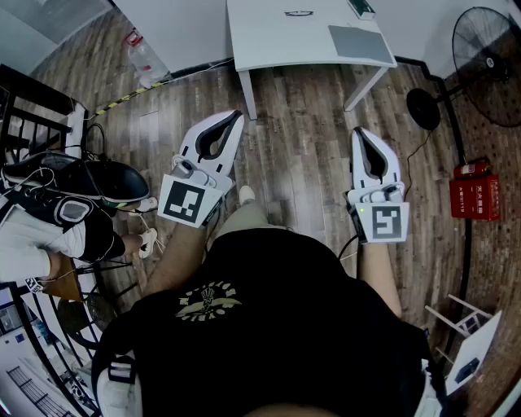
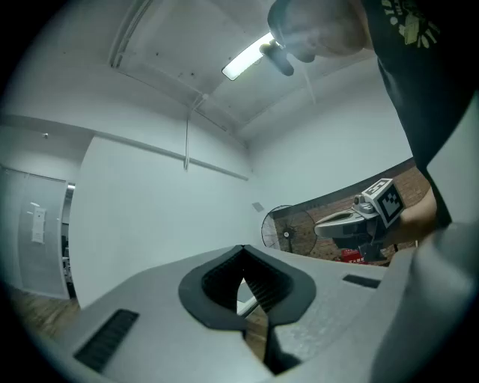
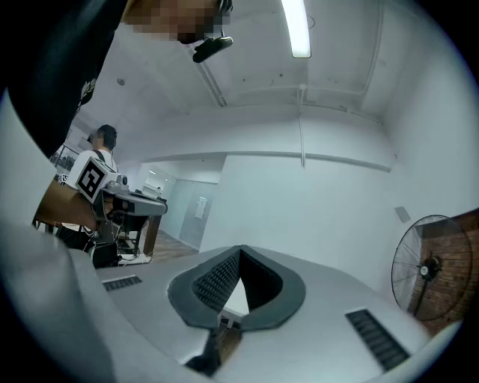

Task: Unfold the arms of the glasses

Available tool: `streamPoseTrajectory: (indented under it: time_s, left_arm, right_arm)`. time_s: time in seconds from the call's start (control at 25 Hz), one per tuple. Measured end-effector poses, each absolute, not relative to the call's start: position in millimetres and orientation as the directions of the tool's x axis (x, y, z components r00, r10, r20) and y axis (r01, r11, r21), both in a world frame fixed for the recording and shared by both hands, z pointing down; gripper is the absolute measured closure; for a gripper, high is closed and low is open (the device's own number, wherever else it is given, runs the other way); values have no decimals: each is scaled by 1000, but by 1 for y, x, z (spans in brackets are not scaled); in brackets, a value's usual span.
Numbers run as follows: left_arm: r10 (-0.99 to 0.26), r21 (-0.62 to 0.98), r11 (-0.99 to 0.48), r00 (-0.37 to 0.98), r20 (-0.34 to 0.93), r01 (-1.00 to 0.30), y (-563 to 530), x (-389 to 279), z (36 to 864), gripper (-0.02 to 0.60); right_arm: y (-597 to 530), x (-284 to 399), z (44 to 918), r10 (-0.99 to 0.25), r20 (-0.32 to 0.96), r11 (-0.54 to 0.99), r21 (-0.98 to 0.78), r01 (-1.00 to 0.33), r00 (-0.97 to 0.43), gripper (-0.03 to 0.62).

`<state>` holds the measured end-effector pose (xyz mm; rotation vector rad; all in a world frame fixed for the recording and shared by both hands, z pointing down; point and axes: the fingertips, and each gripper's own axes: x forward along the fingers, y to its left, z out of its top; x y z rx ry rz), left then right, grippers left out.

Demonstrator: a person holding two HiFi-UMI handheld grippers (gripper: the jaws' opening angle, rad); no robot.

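Grippers hung idle at waist height, well apart from the work. The left gripper [image 1: 234, 120] sat centre-left of the head view and the right gripper [image 1: 361, 134] centre-right. Both were level and aimed at the white table [image 1: 269, 45] along the top of the frame, prob. a ready stance w/ no reach begun. The fingers of each were pressed together w/ nothing btwn them. The left gripper view showed its ribbed pads [image 2: 265, 289] meeting at the tip, and the right gripper view showed the same for its own pads [image 3: 215, 282]. So neither tool carried anything, and the task looked unstarted. The glasses [image 1: 299, 13] lay on the table at upper centre of the head view, as a thin dark outline far from both tools. It was too small to tell whether the arms were folded, though it seemed to be a closed pair lying flat. The table's far edge was cut off by the top of the frame, as was a dark item [image 1: 361, 8] beside the grey pad [image 1: 361, 42] at upper right. In both gripper views only a sliver of table showed through the hollow behind the tips, and the glasses did not show there at all. The person's torso filled the lower half of the head view and hid the floor directly below.
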<state>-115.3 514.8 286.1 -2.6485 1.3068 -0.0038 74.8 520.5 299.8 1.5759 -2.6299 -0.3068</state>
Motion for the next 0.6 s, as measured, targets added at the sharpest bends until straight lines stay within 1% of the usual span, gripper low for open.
streamPoseTrajectory:
  time_s: [0.12, 0.4, 0.6]
  left_arm:
    - [-783, -192, -597, 618, -74, -779, 511, -117, 286, 575]
    - [-744, -214, -630, 659, -109, -747, 476, -117, 280, 575]
    - [-744, -187, -637, 660, -102, -748, 436, -134, 293, 575]
  right_arm:
    - [520, 73, 304, -880, -38, 456, 206, -866, -473, 594]
    - [487, 64, 309, -894, -37, 436, 155, -886, -447, 594]
    - [459, 47, 311, -905, -37, 416, 143, -898, -424, 594]
